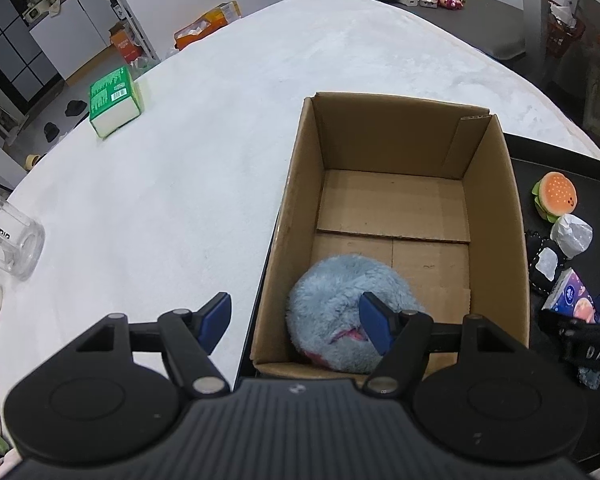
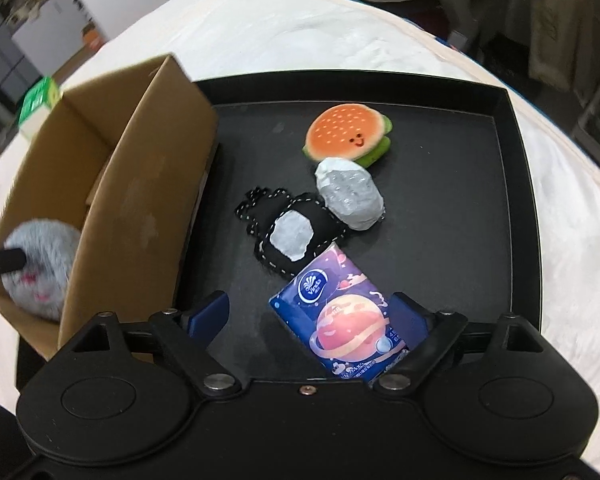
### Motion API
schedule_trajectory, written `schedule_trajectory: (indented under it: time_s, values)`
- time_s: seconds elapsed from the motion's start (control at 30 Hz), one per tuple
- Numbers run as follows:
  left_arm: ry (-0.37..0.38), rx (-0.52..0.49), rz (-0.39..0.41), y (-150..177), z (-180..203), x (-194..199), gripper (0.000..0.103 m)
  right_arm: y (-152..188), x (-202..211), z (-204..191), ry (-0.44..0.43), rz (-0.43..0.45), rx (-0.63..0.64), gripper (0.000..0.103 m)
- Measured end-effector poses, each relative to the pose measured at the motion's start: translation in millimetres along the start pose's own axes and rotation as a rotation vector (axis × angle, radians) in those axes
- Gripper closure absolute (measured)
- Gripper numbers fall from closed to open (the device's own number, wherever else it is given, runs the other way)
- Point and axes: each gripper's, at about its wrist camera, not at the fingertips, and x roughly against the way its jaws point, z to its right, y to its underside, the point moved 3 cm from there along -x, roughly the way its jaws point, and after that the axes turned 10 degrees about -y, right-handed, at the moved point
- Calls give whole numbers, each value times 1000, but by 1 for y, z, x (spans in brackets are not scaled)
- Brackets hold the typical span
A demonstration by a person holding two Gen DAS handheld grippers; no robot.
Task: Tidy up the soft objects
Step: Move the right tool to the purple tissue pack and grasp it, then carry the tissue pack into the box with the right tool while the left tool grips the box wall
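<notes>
So there's a big white fuzzy table [image 1: 188,160] with an open brown cardboard box [image 1: 396,140] next to a shallow black tray [image 2: 516,184]. A fluffy blue-grey plush [image 1: 340,300] is already in the box, and the left gripper [image 1: 296,320] hangs over the box's near edge, jaws apart, empty. The right gripper [image 2: 312,316] sits wide open around the purple planet-print tissue pack [image 2: 340,312] on the tray, one finger close against it, not pinching yet. Looks like tissue pickup is the step; next it needs to squeeze, lift and clear the box wall
</notes>
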Motion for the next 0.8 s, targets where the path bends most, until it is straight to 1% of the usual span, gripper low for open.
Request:
schedule_trajectory:
  time_s: [0.07,0.2,0.27,0.3,0.33,0.47,0.63,0.7,0.8]
  values:
    - [-4,-1,-4,0,1,0,34,1,-1,-3,29,-9,49,15]
    - [-14,-2,-5,0,2,1,34,4,-11,-5,117,-23,143,16]
    - [-13,-3,-4,0,3,2,34,4,-14,-2,152,-21,163,28]
    - [-13,-5,-1,-1,3,3,34,3,-12,0,151,-16,159,40]
    - [-14,-8,4,-1,3,5,34,2,-11,2,147,-11,150,42]
    - [-20,-10,10,0,1,5,34,0,3,2,110,43,147,45]
    - [-19,-4,23,0,-4,11,34,-4,22,-2,85,89,132,45]
    - [-19,-5,28,0,-7,13,34,-9,34,-4,58,122,127,45]
    - [-2,2,34,0,-10,16,34,-12,46,-7,25,148,111,45]
